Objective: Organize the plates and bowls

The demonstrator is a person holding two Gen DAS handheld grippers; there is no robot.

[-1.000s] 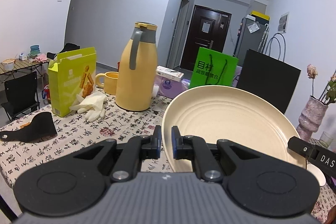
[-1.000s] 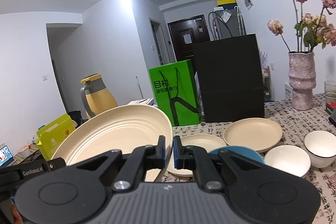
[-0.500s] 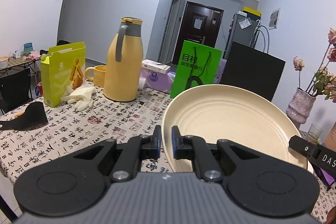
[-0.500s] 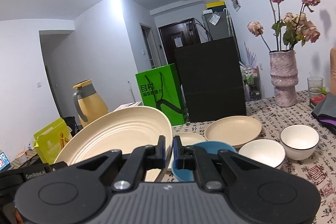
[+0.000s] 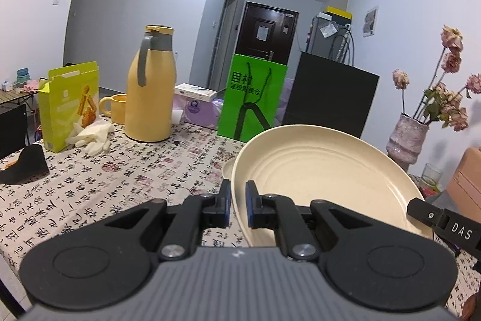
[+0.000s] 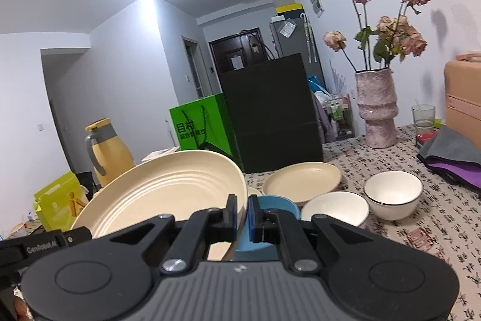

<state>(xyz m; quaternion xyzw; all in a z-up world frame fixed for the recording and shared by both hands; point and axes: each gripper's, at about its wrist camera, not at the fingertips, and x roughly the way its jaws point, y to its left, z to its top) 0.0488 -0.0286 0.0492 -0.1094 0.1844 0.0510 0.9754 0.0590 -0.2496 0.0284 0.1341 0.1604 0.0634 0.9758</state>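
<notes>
A large cream ribbed plate (image 5: 318, 179) (image 6: 168, 194) is held above the table between both grippers. My left gripper (image 5: 238, 200) is shut on its left rim, and my right gripper (image 6: 243, 215) is shut on its right rim. Under the plate's right edge sits a blue bowl (image 6: 276, 205). A smaller cream plate (image 6: 303, 181) lies beyond it, and another cream plate's edge (image 5: 227, 169) peeks out behind the held one. Two white bowls (image 6: 335, 208) (image 6: 392, 194) stand to the right on the patterned tablecloth (image 5: 120, 179).
On the left stand a yellow thermos (image 5: 150, 86), a yellow mug (image 5: 115, 107), a lime snack box (image 5: 70, 103), white gloves (image 5: 93, 134) and a black object (image 5: 25, 161). Behind are a green bag (image 5: 252, 101) and a black bag (image 6: 270, 113). A flower vase (image 6: 377, 107), a glass (image 6: 422, 119) and folded cloth (image 6: 454, 152) lie right.
Both grippers have carried the large plate sideways to the right along the table; the thermos and box slid left in view, and the vase, glass and cloth came closer.
</notes>
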